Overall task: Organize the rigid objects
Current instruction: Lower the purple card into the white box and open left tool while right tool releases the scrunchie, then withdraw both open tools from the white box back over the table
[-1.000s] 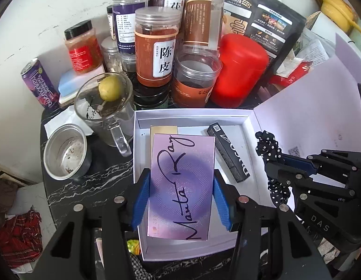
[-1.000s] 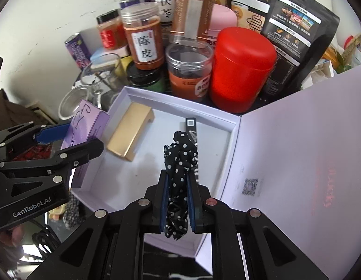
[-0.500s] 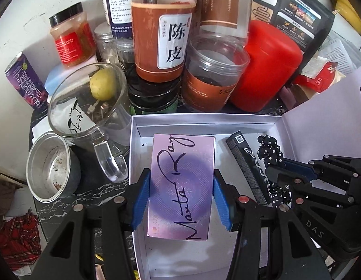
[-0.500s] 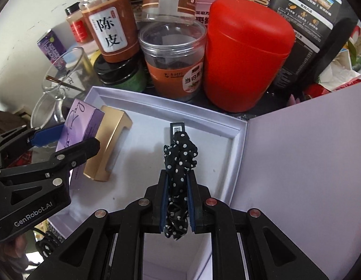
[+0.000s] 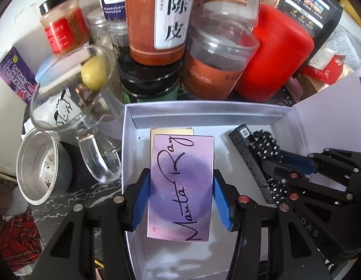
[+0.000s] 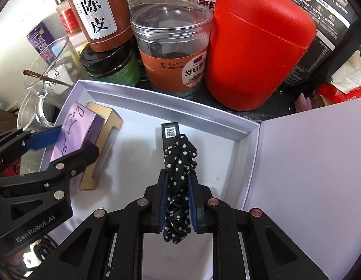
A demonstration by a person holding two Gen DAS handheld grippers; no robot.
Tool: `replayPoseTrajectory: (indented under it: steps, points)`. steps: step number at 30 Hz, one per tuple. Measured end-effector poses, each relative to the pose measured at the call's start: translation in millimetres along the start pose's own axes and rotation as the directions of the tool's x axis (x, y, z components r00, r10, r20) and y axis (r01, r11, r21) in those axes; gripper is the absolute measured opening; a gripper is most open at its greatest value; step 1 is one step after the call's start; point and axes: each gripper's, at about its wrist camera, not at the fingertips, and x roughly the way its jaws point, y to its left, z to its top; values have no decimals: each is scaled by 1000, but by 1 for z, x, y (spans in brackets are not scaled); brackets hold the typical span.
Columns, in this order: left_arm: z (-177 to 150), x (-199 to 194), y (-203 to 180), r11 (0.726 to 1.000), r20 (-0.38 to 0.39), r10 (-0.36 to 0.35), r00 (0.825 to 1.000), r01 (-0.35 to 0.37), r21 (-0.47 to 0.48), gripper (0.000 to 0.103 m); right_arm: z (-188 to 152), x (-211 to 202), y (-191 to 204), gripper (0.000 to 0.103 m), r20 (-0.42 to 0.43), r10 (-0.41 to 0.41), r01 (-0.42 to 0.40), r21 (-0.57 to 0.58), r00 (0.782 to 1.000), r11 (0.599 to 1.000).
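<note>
Left gripper (image 5: 180,196) clamps a flat purple "Manta Ray" box (image 5: 181,186) over the open white cardboard box (image 5: 203,113), above a gold box (image 6: 105,140). Right gripper (image 6: 178,200), jaws starting to part, w/ black polka-dot scrunchie (image 6: 179,163) between pads, beside slim black box (image 6: 170,131).

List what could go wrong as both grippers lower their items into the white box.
1. The purple box held by the left gripper hangs right over the gold box; released here, it may land tilted on it.
2. The polka-dot scrunchie in the right gripper droops over the black stick and is soft, so it could snag on the pads.
3. Both grippers sit close inside the white box and might bump.
</note>
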Motion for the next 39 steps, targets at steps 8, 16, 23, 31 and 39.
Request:
replayPoseTrajectory:
  steps: [8, 16, 23, 31, 39]
  points:
    - [-3, -4, -2, 999, -17, 31, 999, -31, -12, 52, -1, -7, 0, 27, 6, -30, 30, 13, 1000, 999]
    - [1, -26, -4, 999, 13, 40, 999, -40, -9, 53, -5, -33, -4, 27, 29, -33, 32, 24, 999, 999]
    - [2, -57, 2, 999, 70, 36, 997, -34, -17, 74, -6, -62, -2, 27, 68, -41, 39, 28, 997, 999]
    - [4, -90, 3, 999, 122, 42, 992, -40, -22, 74, -8, -92, 7, 27, 116, -45, 42, 22, 992, 999]
    - [-4, -128, 11, 996, 177, 77, 981, -69, -50, 75, -9, -124, 23, 27, 160, -37, 36, 7, 987, 999]
